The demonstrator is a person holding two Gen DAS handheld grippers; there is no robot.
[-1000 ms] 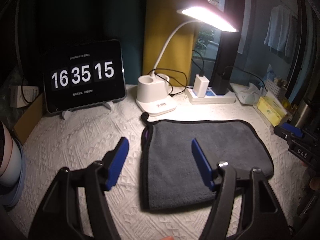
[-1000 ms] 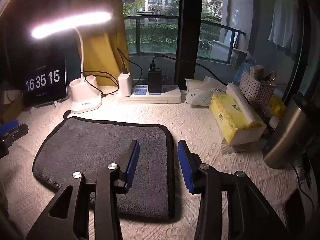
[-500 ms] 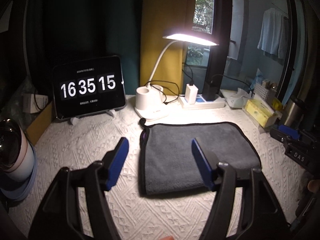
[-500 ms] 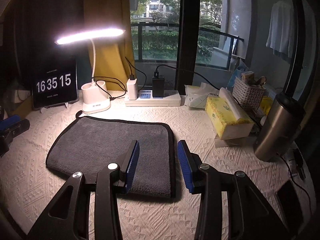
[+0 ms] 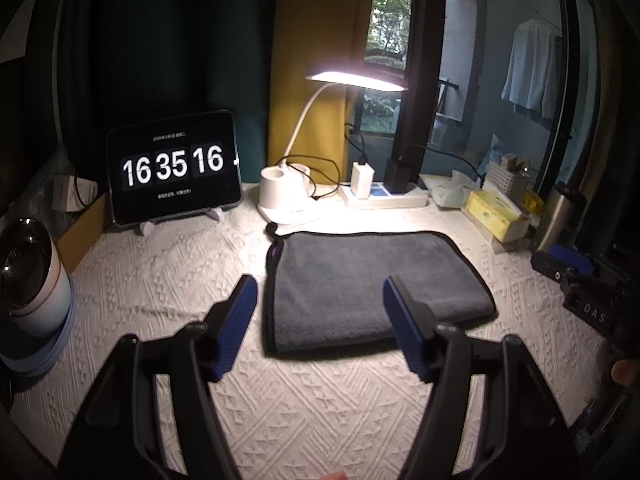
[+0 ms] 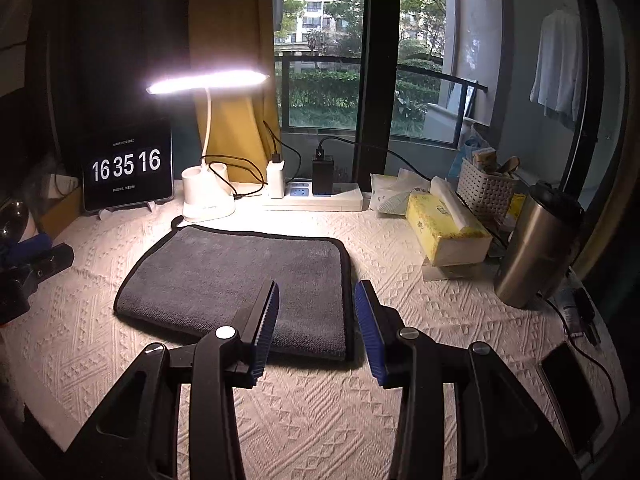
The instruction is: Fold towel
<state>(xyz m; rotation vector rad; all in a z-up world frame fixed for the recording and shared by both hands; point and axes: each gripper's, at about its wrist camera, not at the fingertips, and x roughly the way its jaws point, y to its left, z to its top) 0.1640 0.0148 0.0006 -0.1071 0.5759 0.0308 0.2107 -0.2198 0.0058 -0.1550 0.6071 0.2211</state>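
While the folded grey towel [image 5: 372, 288] lies flat on the white textured tablecloth [image 5: 168, 276], just in front of the lit desk lamp [image 5: 288, 196], neither tool touches it. Left gripper [image 5: 316, 320]: jaws wide apart, empty, held above the towel's near edge. Right gripper [image 6: 316, 322]: jaws apart, empty, near the towel's near right corner. Tablet clock [image 6: 127, 166] reads 16 35 16.

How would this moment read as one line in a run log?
task: fold towel | towel: folded, flat on table | left gripper: open, empty | right gripper: open, empty | contact: none
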